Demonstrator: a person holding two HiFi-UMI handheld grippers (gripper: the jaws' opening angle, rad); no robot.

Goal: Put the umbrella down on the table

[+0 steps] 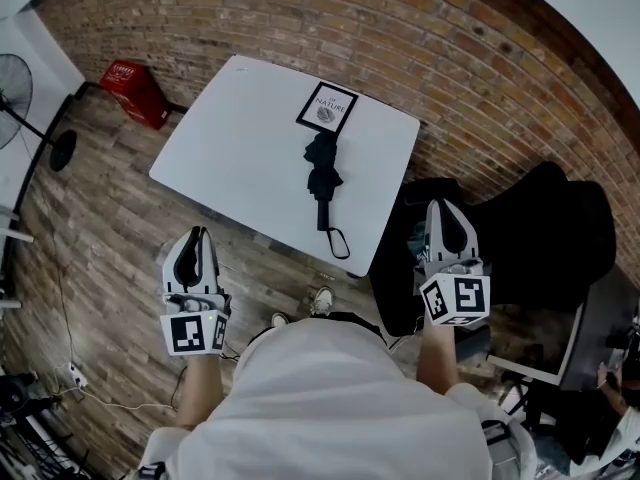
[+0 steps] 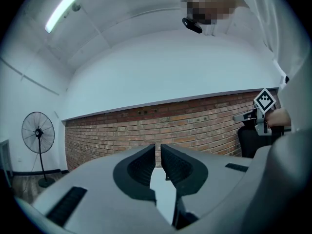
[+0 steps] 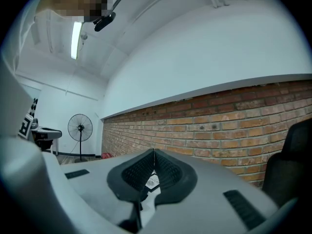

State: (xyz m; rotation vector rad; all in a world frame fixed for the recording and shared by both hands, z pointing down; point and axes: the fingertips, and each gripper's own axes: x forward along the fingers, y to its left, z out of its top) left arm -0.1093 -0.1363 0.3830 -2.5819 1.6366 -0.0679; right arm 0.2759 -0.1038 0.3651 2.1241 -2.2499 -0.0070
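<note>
A folded black umbrella (image 1: 322, 178) lies flat on the white table (image 1: 240, 138), its strap loop near the table's front edge. Its far end lies just below a black-framed card (image 1: 327, 106). Nothing holds the umbrella. My left gripper (image 1: 198, 232) hangs off the table's front left, over the floor, jaws shut and empty. My right gripper (image 1: 441, 206) is beyond the table's right edge, also shut with nothing in it. In the left gripper view the jaws (image 2: 157, 146) meet at the tips; the right gripper view shows the jaws (image 3: 154, 151) pressed together.
A black chair (image 1: 540, 228) stands right of the table, close to my right gripper. A red crate (image 1: 135, 90) sits by the brick wall at the left, and a standing fan (image 1: 15, 88) is at the far left. Cables lie on the floor at lower left.
</note>
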